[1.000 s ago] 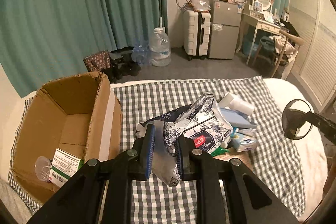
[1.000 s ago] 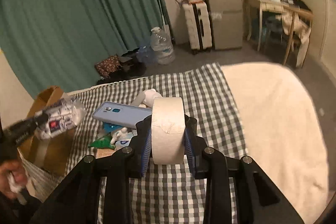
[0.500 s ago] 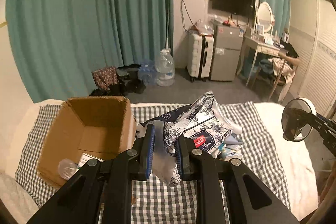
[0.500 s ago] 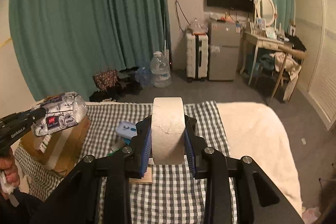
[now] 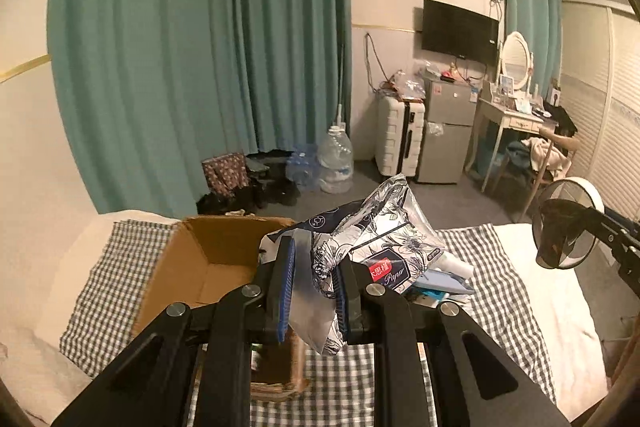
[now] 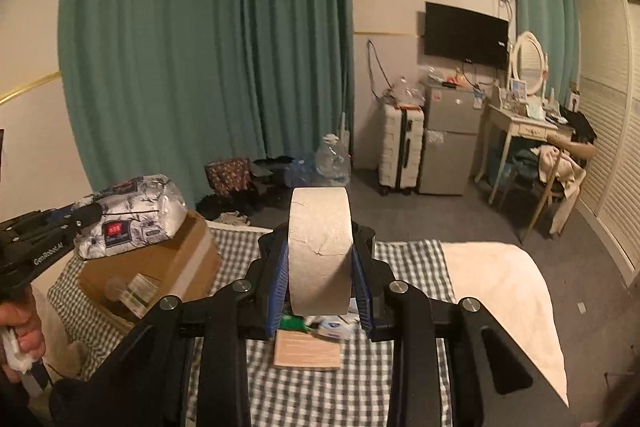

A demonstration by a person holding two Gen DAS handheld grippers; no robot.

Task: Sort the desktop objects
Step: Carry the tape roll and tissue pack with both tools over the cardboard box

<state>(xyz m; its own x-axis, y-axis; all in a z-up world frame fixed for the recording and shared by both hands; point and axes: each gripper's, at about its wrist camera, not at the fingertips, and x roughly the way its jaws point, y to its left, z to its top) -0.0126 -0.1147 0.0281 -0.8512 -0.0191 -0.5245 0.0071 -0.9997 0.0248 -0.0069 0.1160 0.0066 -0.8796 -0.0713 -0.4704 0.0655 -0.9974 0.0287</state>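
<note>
The left claw pinches a tissue pack, cardboard box beneath; the right claw clamps a tape roll.

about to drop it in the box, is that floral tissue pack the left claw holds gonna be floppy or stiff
Probably floppy: the tissue pack is pinched by one crinkled corner in the left claw and its wrapper bunches there. Likely light, since it stays up from that small grip. The glossy film may be slippery.
</note>
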